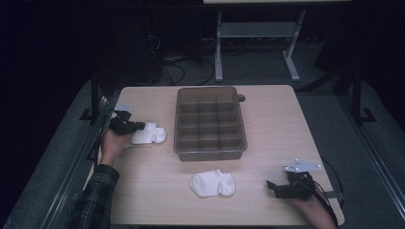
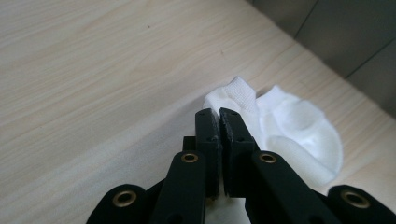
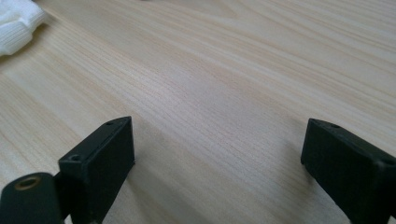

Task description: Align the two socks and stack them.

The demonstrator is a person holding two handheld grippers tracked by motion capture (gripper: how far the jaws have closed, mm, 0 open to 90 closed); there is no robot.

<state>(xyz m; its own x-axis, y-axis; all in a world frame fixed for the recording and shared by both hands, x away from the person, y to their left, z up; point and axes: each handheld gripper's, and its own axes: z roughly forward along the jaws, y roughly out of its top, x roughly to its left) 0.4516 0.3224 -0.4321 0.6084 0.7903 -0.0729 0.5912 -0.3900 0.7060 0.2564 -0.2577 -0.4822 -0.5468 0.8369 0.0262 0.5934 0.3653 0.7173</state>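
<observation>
I stand in a lab: bare counter, loose cables on the floor at 11 o'clock, metal desk frame at 12.

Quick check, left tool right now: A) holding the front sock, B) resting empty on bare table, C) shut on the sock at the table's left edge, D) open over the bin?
C: the left tool has its jaws pinched together on the cuff of the sock.

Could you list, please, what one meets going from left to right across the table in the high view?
Left gripper → sock it grips → loose sock near the front edge → right gripper. The divided bin is left out, since it overlaps the loose sock in that direction.
</observation>
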